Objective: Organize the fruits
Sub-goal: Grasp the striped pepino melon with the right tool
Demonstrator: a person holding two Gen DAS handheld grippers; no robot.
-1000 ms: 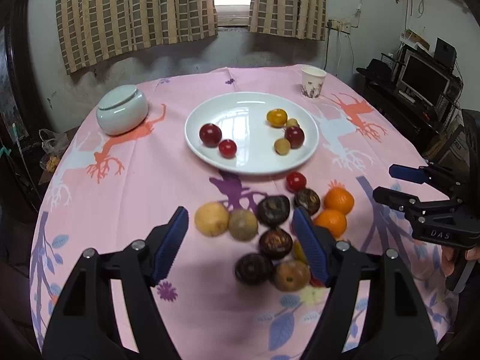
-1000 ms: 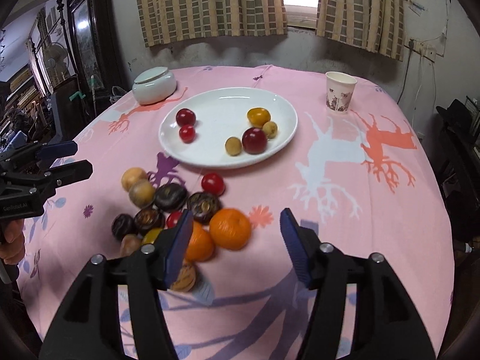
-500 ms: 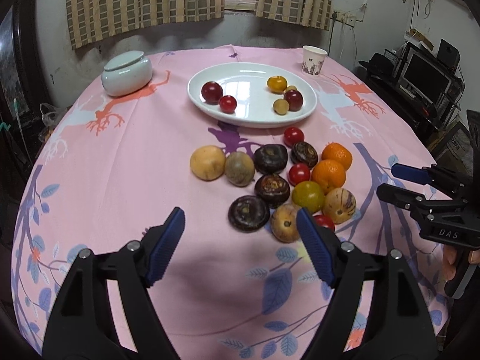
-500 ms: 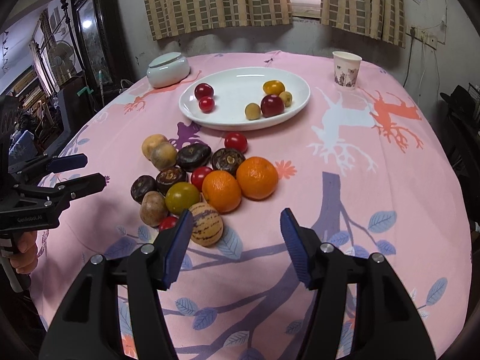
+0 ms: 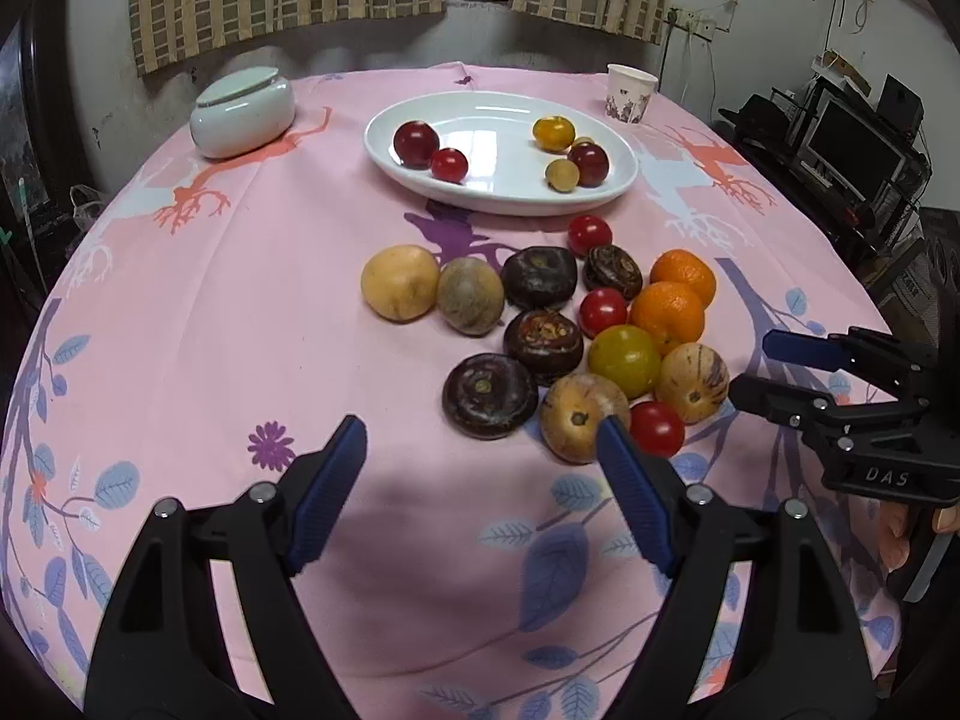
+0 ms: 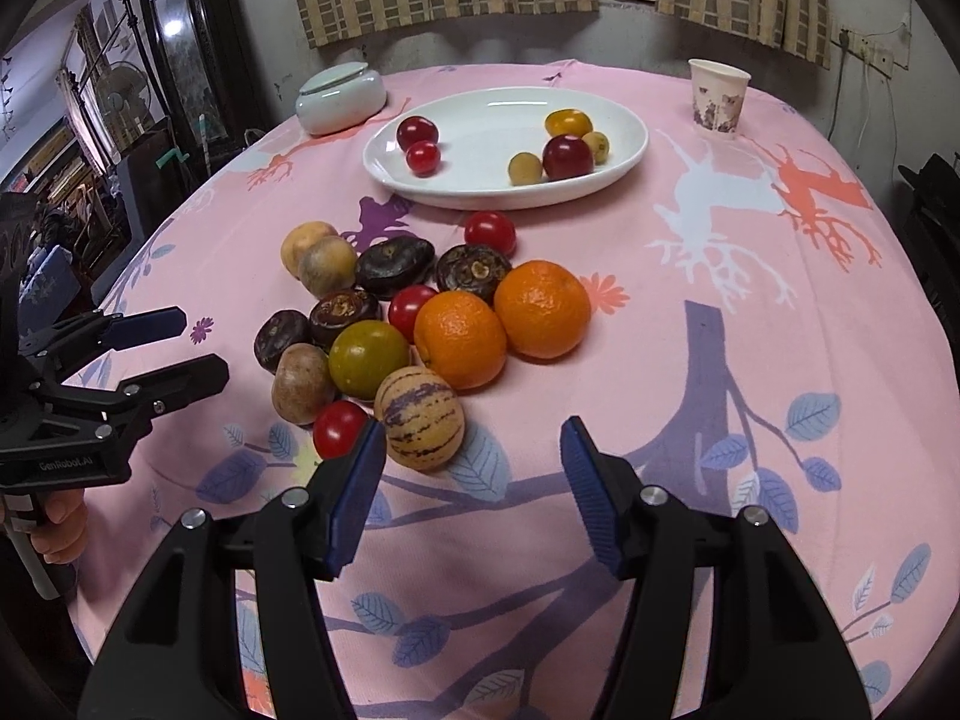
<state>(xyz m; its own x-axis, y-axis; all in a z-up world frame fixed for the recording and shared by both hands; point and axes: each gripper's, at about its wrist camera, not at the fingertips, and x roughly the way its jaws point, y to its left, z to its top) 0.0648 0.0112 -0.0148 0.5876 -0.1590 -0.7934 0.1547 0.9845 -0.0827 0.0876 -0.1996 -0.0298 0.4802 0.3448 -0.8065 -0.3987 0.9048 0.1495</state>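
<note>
Fruit pile [image 5: 570, 336] sits mid-frame, right of centre, in the left view; plate [image 5: 498, 192] above it already holds a few. Left gripper [image 5: 480, 480] spread wide, empty, at bottom. Right gripper [image 6: 474, 468] half open, empty, beside the striped fruit [image 6: 420, 417]. Best to take edge pieces singly, straddling each squarely.

Lidded jar [image 5: 243, 114], paper cup [image 5: 630, 93]
</note>
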